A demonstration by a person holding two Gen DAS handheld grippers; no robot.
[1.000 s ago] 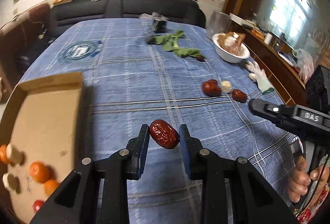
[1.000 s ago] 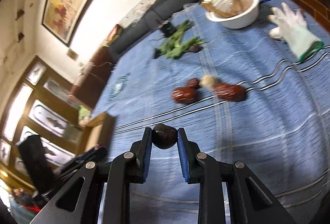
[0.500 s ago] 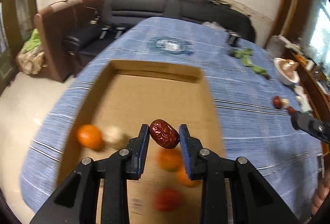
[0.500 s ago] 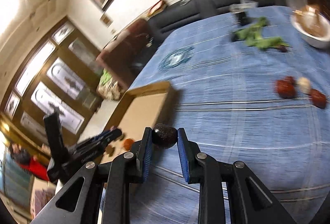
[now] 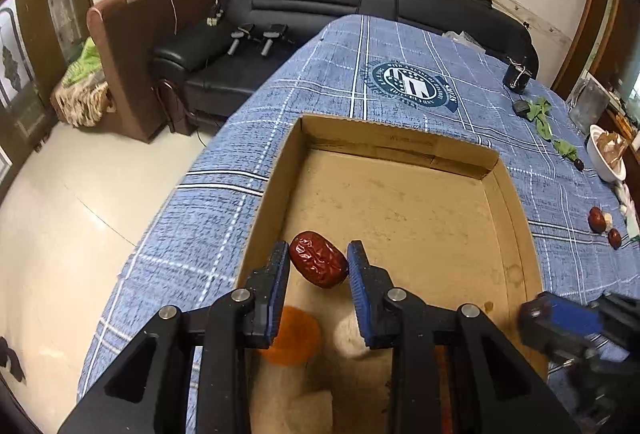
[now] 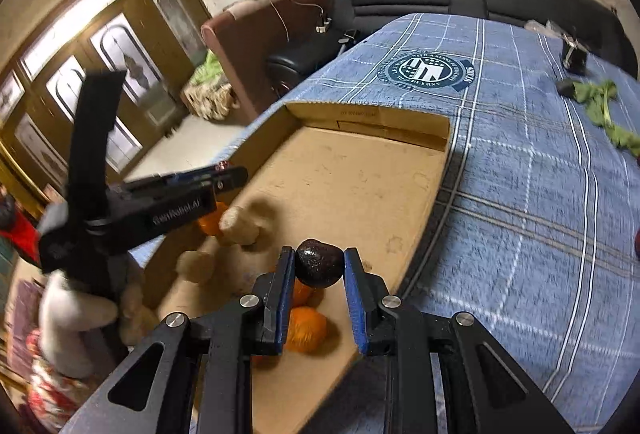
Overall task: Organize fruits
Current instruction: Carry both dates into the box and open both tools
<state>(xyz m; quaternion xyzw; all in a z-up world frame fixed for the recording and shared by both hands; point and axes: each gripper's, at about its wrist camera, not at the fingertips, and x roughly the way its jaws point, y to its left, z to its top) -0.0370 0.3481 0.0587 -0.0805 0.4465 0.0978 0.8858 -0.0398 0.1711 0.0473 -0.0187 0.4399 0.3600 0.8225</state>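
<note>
My left gripper (image 5: pixel 319 270) is shut on a wrinkled red date (image 5: pixel 318 265), held above the near left part of an open cardboard box (image 5: pixel 400 148). My right gripper (image 6: pixel 319 270) is shut on a dark round fruit (image 6: pixel 319 263), held over the box's (image 6: pixel 372 118) near right edge. Oranges (image 6: pixel 306 328) and pale round pieces (image 6: pixel 240 224) lie in the near end of the box. An orange (image 5: pixel 294 334) shows blurred under the left fingers. The left gripper also shows in the right wrist view (image 6: pixel 224 178), and the right gripper in the left wrist view (image 5: pixel 560 318).
The box sits on a blue plaid tablecloth (image 5: pixel 360 66). Two red dates (image 5: pixel 600 224) lie far right near a white bowl (image 5: pixel 606 154) and green leaves (image 5: pixel 542 116). A black sofa (image 5: pixel 320 6) and brown armchair stand beyond the table's far edge.
Both grippers have swung left from the loose dates to over the cardboard box, each keeping its fruit. The left has settled lower over the box's near left side.
</note>
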